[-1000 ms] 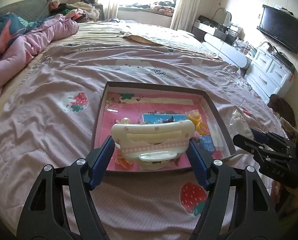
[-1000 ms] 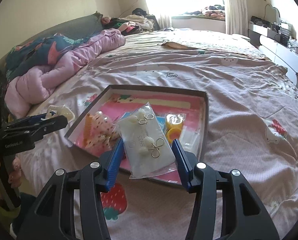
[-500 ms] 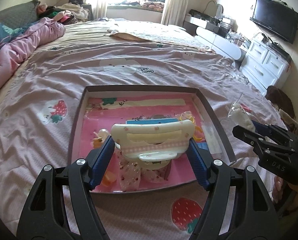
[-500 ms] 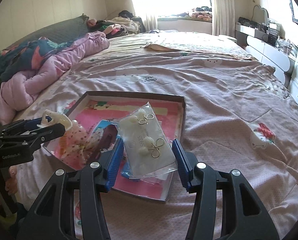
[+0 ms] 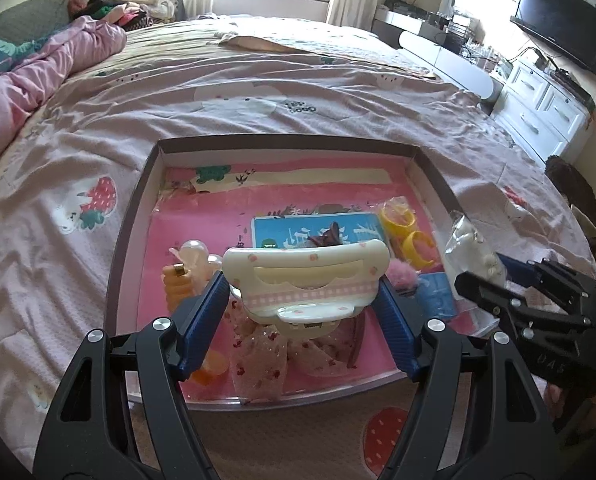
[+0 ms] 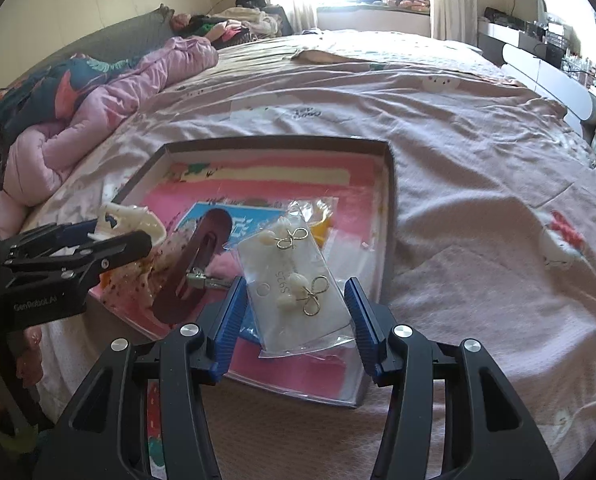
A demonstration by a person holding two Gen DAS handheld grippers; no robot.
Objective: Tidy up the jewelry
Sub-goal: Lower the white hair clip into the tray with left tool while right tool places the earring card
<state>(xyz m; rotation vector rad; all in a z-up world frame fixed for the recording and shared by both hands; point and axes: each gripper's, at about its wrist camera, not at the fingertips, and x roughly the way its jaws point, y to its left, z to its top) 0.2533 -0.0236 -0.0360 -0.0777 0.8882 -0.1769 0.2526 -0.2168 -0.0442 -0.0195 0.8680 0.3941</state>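
My left gripper (image 5: 304, 286) is shut on a cream and pink hair clip (image 5: 306, 276) and holds it over the near half of the open box (image 5: 290, 144). It also shows in the right wrist view (image 6: 74, 256). My right gripper (image 6: 294, 296) is shut on a clear bag of pearl earrings (image 6: 296, 284) above the box's near right part (image 6: 390, 216). In the left wrist view it is at the right (image 5: 494, 276). The pink-lined box holds yellow rings (image 5: 408, 232), a blue card (image 5: 318, 230), an orange clip (image 5: 180, 286) and a dark red hair clip (image 6: 196, 264).
The box lies on a pink printed bedspread (image 5: 258, 92). A bundled pink quilt (image 6: 110, 112) lies at the left. White drawers (image 5: 546, 108) and a wall TV (image 5: 558, 40) stand beyond the bed's right side.
Both grippers have moved in over the box with their items still held. More of the box's contents show under them now.
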